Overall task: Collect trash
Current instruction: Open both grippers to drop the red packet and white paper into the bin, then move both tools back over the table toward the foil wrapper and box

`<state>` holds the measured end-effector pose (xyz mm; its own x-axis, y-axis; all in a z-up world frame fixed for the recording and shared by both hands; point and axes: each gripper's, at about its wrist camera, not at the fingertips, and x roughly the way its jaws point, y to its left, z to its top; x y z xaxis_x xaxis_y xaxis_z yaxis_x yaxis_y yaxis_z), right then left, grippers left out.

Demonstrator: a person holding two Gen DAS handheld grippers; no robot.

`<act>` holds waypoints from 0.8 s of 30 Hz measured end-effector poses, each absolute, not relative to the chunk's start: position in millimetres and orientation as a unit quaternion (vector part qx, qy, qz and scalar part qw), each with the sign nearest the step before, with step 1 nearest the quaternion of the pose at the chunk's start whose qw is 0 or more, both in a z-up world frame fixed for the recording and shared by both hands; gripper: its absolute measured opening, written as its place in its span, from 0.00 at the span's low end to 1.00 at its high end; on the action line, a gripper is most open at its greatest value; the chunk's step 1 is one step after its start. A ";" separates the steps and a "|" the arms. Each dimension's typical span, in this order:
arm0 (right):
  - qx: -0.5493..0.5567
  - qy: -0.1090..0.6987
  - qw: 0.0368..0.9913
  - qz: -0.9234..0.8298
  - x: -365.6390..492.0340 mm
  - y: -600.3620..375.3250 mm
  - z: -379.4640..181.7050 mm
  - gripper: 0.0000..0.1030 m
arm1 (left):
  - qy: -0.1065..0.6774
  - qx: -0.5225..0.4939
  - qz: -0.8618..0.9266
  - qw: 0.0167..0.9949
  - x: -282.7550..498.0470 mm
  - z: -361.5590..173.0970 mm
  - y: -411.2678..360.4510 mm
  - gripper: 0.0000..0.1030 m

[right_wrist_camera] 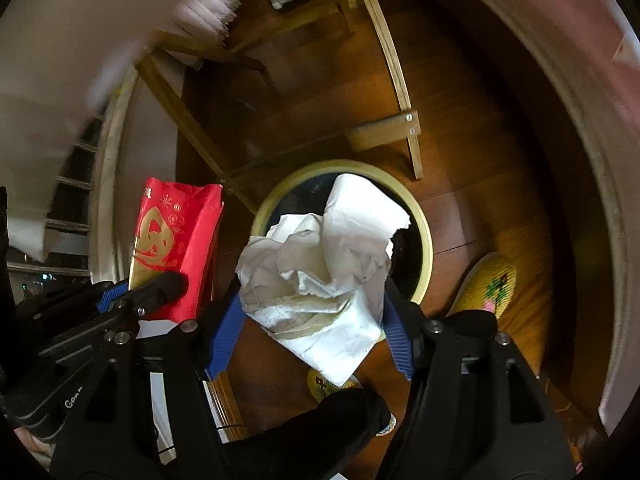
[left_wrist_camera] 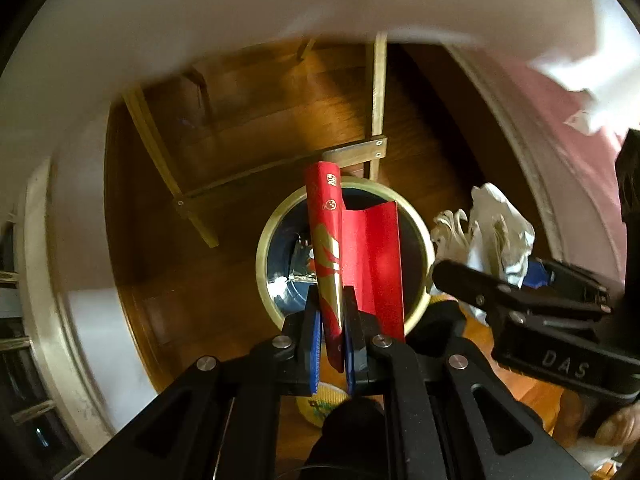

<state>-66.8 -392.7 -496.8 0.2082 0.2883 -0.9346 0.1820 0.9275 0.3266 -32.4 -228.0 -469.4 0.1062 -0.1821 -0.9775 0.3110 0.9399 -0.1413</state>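
Pinching a red packet in pressed-together left jaws, crumpled paper between spread right jaws, bin below

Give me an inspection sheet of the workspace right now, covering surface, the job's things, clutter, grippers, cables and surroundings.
Surface: dark wooden floor, glossy.
Job's things: round waste bin with a pale rim on the floor, some trash already inside; red and gold paper packet above it; crumpled white paper above it.
Clutter: yellow patterned slippers on the floor beside the bin.
Grippers: left hand-held gripper shut on the red packet; right hand-held gripper wide, crumpled paper between its blue pads, contact unclear.
Cables: nothing seen.
Surroundings: wooden frame legs behind the bin; white cloth overhead, blurred.
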 end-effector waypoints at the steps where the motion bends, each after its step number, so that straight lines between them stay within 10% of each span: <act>1: 0.189 0.630 0.752 0.034 -66.3 -394.5 -506.5 0.61 | 0.649 0.047 -0.162 0.741 -29.3 -479.3 -230.2 0.09; 11: 0.206 0.636 0.743 0.025 -49.4 -406.2 -558.3 0.73 | 0.656 0.030 -0.123 0.744 -26.7 -533.7 -212.5 0.63; 24: 0.189 0.622 0.759 0.038 -54.8 -398.4 -516.7 0.76 | 0.622 0.021 -0.107 0.775 -36.1 -468.7 -194.0 0.63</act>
<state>-54.8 -398.4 -516.7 0.2223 0.2936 -0.9297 0.1772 0.9255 0.3347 -36.1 -194.0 -468.7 0.2029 -0.1401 -0.9691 0.1915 0.9763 -0.1011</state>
